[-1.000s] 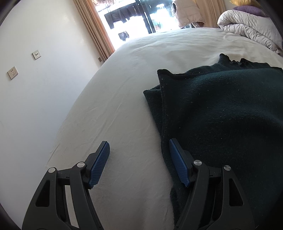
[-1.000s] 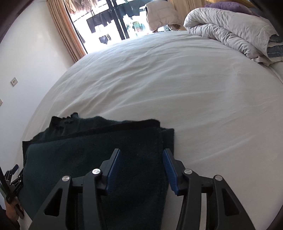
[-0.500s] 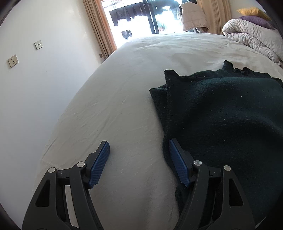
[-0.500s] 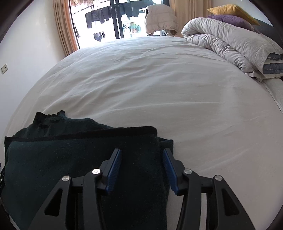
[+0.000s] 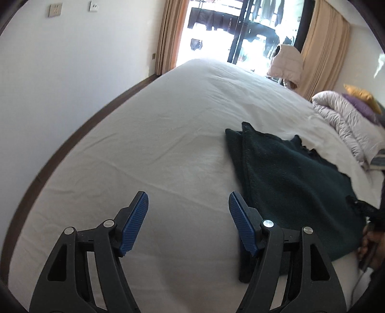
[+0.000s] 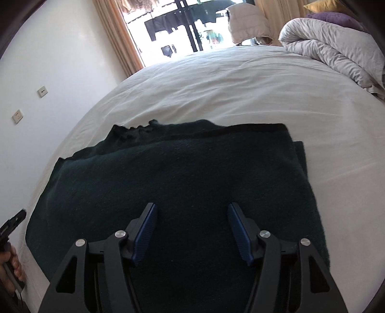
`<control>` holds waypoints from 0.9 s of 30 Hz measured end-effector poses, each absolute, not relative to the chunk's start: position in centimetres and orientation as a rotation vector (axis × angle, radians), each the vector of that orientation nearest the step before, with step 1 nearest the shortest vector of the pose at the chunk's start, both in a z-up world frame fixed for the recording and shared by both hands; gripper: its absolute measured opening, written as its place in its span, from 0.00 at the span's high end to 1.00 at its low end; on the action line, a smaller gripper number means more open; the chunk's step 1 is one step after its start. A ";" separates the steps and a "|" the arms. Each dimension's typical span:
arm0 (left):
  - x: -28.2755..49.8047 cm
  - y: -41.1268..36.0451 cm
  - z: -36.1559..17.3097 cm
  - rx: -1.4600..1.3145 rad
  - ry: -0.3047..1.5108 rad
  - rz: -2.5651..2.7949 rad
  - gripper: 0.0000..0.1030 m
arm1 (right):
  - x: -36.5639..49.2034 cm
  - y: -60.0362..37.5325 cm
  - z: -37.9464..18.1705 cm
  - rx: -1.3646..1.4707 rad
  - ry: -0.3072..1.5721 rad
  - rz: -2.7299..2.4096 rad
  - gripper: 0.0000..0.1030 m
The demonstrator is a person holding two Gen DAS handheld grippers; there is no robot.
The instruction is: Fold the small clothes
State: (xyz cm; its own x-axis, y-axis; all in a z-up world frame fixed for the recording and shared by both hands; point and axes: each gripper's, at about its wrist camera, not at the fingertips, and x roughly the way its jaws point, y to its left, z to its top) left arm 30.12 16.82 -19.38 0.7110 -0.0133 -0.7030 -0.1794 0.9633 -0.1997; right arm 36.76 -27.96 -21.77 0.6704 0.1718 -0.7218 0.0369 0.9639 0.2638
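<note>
Dark-green folded garment [image 6: 178, 173] lies on white bed [image 6: 240, 96].

Garment's near edge: dark garment [image 6: 178, 183] runs under the right gripper [image 6: 192, 231], out of sight.
Pillows: purple pillow [image 6: 334, 18] cut off far right.

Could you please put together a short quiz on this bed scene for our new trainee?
1. True or false: the right gripper is shut on the dark green garment.
2. Multiple choice: between the fingers of the left gripper lies A) white bedsheet, B) the garment, C) a pillow.
3. Fill in: the crumpled grey duvet lies at the ____ end of the bed as the right wrist view shows it.

Key: 1 false, both grippers are open and hold nothing; 2 A; 3 far right.
</note>
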 end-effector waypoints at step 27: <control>43.6 16.3 -23.6 -0.684 1.134 -0.288 0.33 | 37.4 -21.5 -20.9 0.651 0.947 0.495 0.92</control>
